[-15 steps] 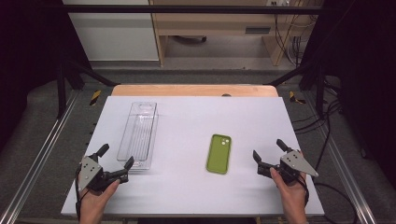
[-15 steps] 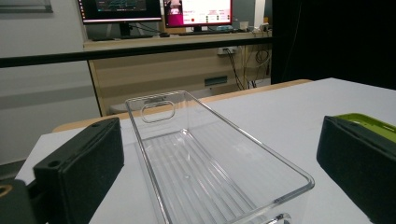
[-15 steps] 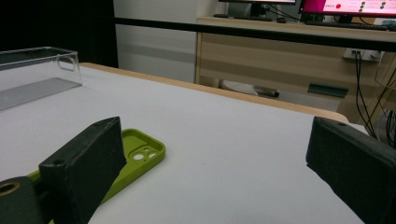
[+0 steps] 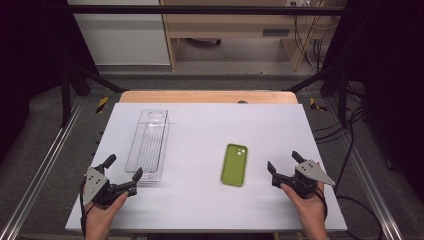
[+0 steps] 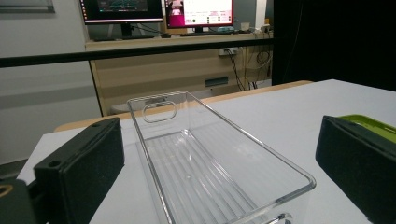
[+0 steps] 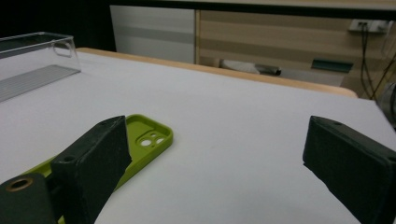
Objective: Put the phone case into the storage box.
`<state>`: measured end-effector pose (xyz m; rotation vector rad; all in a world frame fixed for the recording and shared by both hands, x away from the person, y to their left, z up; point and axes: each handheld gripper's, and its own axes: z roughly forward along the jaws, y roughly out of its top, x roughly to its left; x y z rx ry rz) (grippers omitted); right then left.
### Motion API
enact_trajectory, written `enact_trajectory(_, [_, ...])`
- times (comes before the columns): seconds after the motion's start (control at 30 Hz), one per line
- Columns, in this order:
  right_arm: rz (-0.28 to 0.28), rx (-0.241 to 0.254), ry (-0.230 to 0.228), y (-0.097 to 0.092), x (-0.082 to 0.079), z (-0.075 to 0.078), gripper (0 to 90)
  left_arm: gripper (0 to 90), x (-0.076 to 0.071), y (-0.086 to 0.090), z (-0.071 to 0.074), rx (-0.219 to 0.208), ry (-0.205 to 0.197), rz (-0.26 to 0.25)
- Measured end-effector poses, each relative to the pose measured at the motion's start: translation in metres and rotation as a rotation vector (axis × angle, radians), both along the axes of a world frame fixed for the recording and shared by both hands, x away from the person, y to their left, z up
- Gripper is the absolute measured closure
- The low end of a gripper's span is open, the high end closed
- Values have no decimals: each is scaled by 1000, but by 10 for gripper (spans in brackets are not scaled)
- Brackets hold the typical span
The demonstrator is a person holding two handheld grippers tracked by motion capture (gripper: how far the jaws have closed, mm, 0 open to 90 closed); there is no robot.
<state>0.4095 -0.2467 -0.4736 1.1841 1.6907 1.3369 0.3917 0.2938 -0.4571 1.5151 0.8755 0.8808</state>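
A green phone case [image 4: 234, 164] lies flat on the white table [image 4: 210, 130], right of centre. A long clear plastic bin [image 4: 148, 144] stands to its left, empty. My left gripper [image 4: 122, 170] is open, resting low at the bin's near end; in the left gripper view the bin [image 5: 205, 163] sits between and ahead of its wide jaws, with the case's edge [image 5: 369, 123] behind the right jaw. My right gripper [image 4: 284, 162] is open, just right of the case. In the right gripper view the case [image 6: 140, 144] lies by the left jaw, with nothing between the jaws.
A wooden strip [image 4: 207, 96] runs along the table's far edge. Metal rails [image 4: 40, 170] flank both sides, with cables [image 4: 350, 140] on the right. Beyond stand a wooden bench [image 4: 235, 30] and monitors [image 5: 159, 11].
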Motion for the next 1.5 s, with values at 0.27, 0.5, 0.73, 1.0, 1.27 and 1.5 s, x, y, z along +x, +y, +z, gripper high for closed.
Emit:
enact_trajectory(0.27, [59,1,81,9,1,4,101,9,0,0,0,-5,-1,1])
enact_trajectory(0.5, [102,-37,122,20,7,12,120,9,-1,0,0,-9,-3,-3])
enact_trajectory(0.73, [133,-85,161,30,23,24,119,9,-2,0,0,-9,-6,-8])
enact_trajectory(1.0, [169,-176,249,44,42,33,101,9,-2,-1,0,-5,-6,-14])
enact_trajectory(1.27, [214,-262,283,57,58,38,140,10,-3,-2,0,6,-5,-20])
enact_trajectory(1.5, [215,-269,338,56,70,42,159,11,-3,-2,0,5,-7,-21])
